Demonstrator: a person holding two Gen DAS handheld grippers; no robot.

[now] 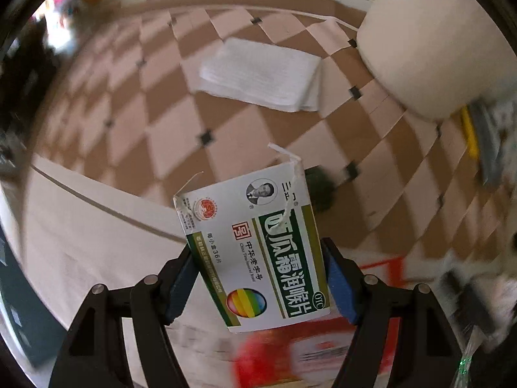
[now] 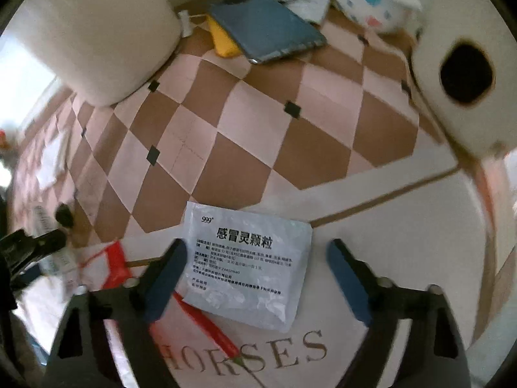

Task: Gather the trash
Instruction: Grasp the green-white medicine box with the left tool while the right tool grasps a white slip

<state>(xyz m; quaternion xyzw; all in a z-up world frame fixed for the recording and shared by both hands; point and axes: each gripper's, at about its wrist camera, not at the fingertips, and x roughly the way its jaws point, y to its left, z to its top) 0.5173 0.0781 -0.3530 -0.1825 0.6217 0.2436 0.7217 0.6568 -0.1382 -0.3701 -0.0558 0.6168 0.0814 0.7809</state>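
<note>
Gripping a green and white medicine box (image 1: 255,249), my left tongs (image 1: 260,278) have their blue pads (image 1: 181,286) pressed against its two long sides, so the box sits clamped between them with its torn flap end pointing away from me. Below it lies the checked cloth (image 1: 155,148) covering the bench, with a folded white tissue (image 1: 261,76) farther out and a big cream roll (image 1: 433,42) off to the right. A red and white blur shows just under the box, too smeared to name.

My right tongs (image 2: 257,278) stand partly open over a silvery medicine sachet (image 2: 248,265) that lies flat on the white border of the cloth (image 2: 387,242). The left pad (image 2: 164,278) overlaps the sachet's left edge, while the right pad (image 2: 345,281) stands just clear of its right edge; I cannot tell whether either pad touches it. A red strip (image 2: 206,323) pokes out from under the sachet. Farther out on the bench are a dark blue tablet (image 2: 271,26) resting on something yellow (image 2: 223,43), a patterned bowl (image 2: 371,0), and a paper roll (image 2: 465,74) with its dark core facing me.
</note>
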